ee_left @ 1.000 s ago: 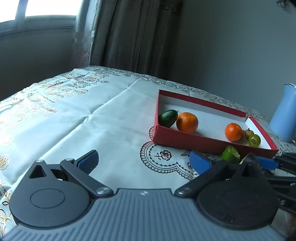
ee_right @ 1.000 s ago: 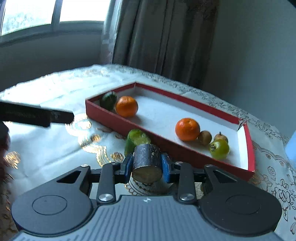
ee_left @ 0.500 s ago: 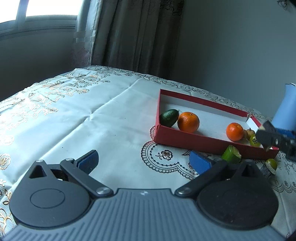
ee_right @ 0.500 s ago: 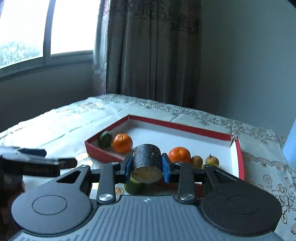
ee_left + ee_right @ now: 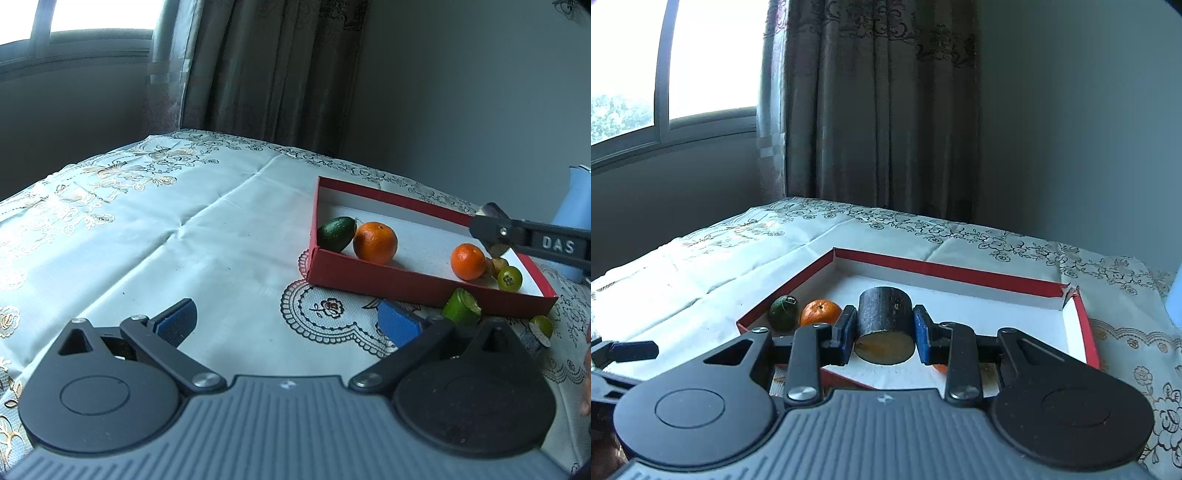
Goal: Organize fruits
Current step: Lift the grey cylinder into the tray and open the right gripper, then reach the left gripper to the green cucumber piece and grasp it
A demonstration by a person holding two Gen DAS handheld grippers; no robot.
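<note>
A red tray [image 5: 406, 282] with a white floor sits on the embroidered tablecloth. In it lie a dark green avocado [image 5: 335, 233], two oranges [image 5: 375, 242] [image 5: 467, 261], a small brown fruit [image 5: 499, 263] and a small green fruit [image 5: 509, 278]. A cut green fruit piece [image 5: 461, 312] and a small halved fruit [image 5: 541, 326] lie on the cloth in front of the tray. My right gripper [image 5: 884, 332] is shut on a dark cut fruit chunk [image 5: 884, 323] and holds it above the tray [image 5: 945, 271]. My left gripper [image 5: 286, 321] is open and empty over the cloth.
A light blue jug [image 5: 574, 236] stands right of the tray. Curtains and a window are behind the table. The right gripper's arm [image 5: 532, 242] reaches over the tray's right end. The table edge falls away at the far left.
My right gripper has lifted the dark chunk and carried it from in front of the tray to above its floor. My left gripper has stayed open in place.
</note>
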